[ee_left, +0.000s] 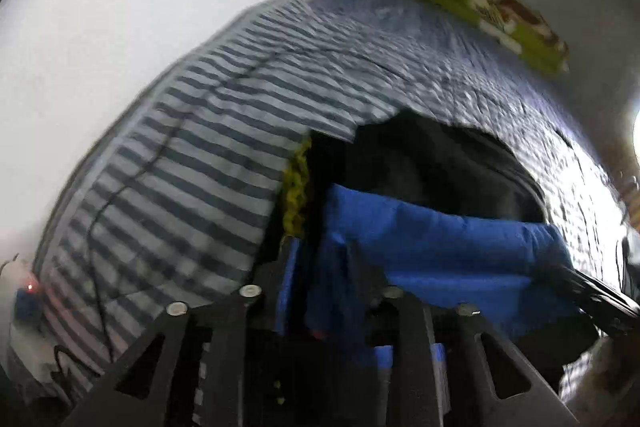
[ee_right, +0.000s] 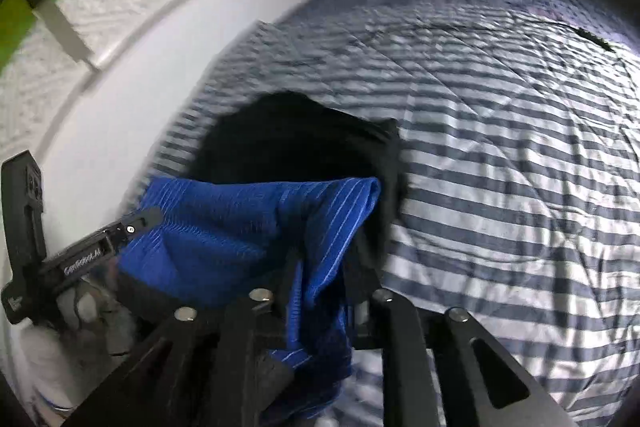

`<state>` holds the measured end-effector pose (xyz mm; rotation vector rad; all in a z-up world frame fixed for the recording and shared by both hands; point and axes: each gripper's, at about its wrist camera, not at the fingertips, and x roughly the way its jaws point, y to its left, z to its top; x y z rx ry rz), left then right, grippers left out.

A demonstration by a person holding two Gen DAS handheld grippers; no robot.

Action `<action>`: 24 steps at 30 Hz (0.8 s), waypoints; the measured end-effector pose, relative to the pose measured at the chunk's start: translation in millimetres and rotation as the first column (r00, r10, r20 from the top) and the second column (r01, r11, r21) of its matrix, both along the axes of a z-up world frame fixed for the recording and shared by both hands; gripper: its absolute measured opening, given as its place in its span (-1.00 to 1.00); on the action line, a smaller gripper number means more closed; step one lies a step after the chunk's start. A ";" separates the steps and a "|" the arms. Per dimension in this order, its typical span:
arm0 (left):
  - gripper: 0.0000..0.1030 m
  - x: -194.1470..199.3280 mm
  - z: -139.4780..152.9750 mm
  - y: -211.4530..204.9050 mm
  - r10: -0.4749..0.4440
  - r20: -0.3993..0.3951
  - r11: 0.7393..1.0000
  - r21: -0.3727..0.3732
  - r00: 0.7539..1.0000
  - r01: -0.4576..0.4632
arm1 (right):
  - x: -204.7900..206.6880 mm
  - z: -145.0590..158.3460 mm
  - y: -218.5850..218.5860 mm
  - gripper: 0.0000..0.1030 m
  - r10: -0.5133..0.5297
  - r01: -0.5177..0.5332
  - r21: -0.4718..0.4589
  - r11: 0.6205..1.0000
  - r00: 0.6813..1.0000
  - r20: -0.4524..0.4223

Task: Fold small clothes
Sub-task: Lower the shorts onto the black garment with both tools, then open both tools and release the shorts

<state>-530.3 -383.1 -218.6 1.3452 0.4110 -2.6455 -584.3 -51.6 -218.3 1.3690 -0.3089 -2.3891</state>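
Both hand-held grippers clench one blue garment [ee_right: 240,235] above a striped bed [ee_right: 520,187]: the right hand-held gripper [ee_right: 320,279] pinches one end at lower centre, the left hand-held gripper [ee_right: 136,221] the other at lower left. The cloth's long axis runs between them (slightly sagging), with a dark garment [ee_right: 296,139] just beyond.
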 end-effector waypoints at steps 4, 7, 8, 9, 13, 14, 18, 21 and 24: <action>-0.43 38.1 19.6 8.7 -0.021 -0.109 1.000 -0.017 0.994 0.019 | 47.0 36.3 8.6 -0.54 0.007 -0.001 0.034 0.999 0.983 -0.182; -0.41 53.6 11.5 38.1 -0.131 -0.094 0.991 0.013 0.987 0.133 | 78.4 42.9 -6.2 -0.54 0.123 -0.116 0.046 0.992 0.970 -0.209; -0.37 52.2 4.0 44.1 -0.143 -0.068 0.990 -0.020 0.987 0.142 | 81.8 36.5 -11.6 -0.54 0.146 -0.139 0.052 0.989 0.973 -0.181; -0.35 50.7 -4.3 47.6 -0.129 -0.035 0.990 -0.062 0.991 0.127 | 82.4 27.8 -14.5 -0.54 0.151 -0.143 0.063 0.988 0.977 -0.148; -0.41 63.8 -3.0 30.8 0.012 0.005 0.999 0.034 1.000 -0.012 | 89.0 9.1 9.8 -0.54 0.084 -0.083 0.052 0.995 0.996 -0.016; -0.41 73.6 10.4 35.7 0.001 -0.023 1.000 0.021 1.000 0.000 | 102.0 21.9 25.3 -0.54 0.060 -0.060 0.023 0.998 0.998 -0.031; -0.38 121.9 55.8 80.4 -0.105 -0.075 0.993 -0.062 0.992 0.100 | 165.3 69.2 81.4 -0.51 0.000 0.002 0.020 1.000 0.993 -0.121; -0.37 161.7 82.7 119.8 -0.173 -0.086 0.982 -0.094 0.981 0.165 | 222.9 93.9 124.4 -0.46 -0.049 0.060 0.069 0.996 0.988 -0.149; -0.36 205.2 107.1 164.1 -0.238 -0.108 0.968 -0.112 0.965 0.226 | 260.0 111.2 155.7 -0.41 -0.110 0.127 0.099 0.987 0.980 -0.164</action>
